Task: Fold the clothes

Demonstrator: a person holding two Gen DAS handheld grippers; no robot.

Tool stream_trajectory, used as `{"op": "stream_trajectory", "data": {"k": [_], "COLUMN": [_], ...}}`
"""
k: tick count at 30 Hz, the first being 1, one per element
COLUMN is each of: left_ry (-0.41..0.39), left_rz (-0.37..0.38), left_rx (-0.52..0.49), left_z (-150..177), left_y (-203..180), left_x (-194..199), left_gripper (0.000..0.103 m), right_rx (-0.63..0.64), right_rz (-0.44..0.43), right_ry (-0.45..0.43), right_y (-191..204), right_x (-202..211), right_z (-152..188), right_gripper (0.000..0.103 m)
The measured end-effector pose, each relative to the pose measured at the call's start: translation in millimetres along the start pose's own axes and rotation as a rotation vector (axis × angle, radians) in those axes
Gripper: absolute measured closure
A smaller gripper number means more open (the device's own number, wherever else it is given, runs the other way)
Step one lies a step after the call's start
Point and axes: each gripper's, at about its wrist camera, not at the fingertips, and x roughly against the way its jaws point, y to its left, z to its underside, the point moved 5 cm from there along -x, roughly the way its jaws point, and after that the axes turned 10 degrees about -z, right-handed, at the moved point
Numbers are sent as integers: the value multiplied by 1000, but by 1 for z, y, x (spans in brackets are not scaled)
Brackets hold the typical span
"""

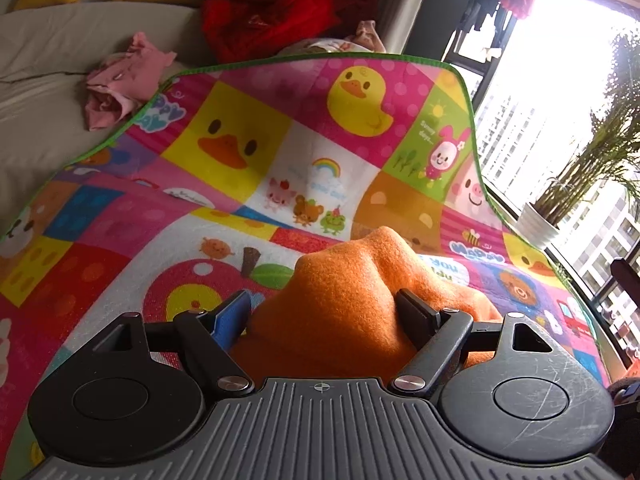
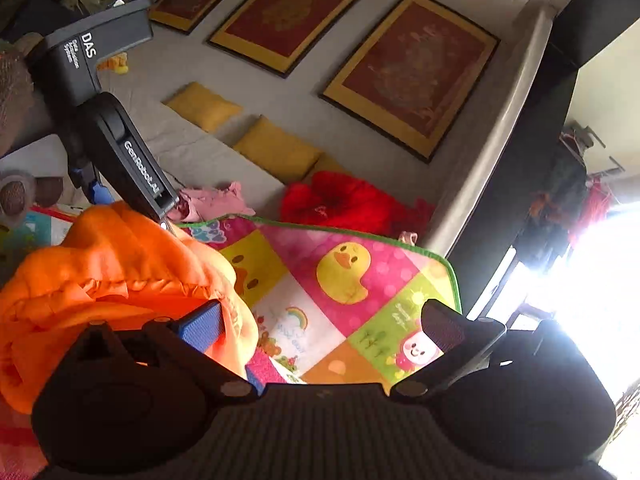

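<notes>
Lying across the bed w/ ducks & patchwork squares is the play mat (image 1: pixel 224 128), w/ the bunched orange fleece garment (image 1: pixel 352 296) sitting on it btwn the left gripper's (image 1: pixel 326 308) wide-apart jaws, right gripper (image 2: pixel 320 320) jaws also apart, fleece brushing its blue pad (image 2: pixel 202 326).

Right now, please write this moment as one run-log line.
left gripper: open, orange garment between its fingers | right gripper: open, empty | garment: bunched, play mat beneath

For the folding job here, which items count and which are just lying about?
Job: orange garment, left tool, right tool, play mat.
Lying about: pink clothes, red garment, yellow cushions, potted plant, framed pictures.
</notes>
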Motion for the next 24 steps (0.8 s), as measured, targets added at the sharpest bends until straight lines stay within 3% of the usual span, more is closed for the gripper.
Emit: {"op": "stream_trajectory", "data": {"k": [3, 5, 8, 12, 15, 18, 24], "left_ry": [0, 0, -2, -11, -10, -12, -12], "left_rz": [4, 6, 5, 4, 18, 28, 34], "left_rx": [4, 5, 11, 18, 41, 55, 69], "left_z": [0, 0, 0, 0, 3, 7, 8], "left_y": [1, 2, 1, 1, 5, 8, 7], "left_x": [0, -1, -1, 1, 2, 2, 1], "left_gripper": [19, 19, 19, 19, 19, 18, 18], "right_rx": [-78, -138, -212, -72, 99, 188, 243], "right_rz": [-190, -207, -153, -135, -204, -218, -182], "right_ry": [-26, -58, -93, -38, 31, 0, -79], "right_y": [-15, -30, -55, -39, 5, 32, 48], "right_x": [22, 33, 31, -5, -20, -9, -7], "right_z": [5, 1, -8, -2, 17, 22, 4], "right_gripper": [0, 0, 0, 0, 1, 2, 2]}}
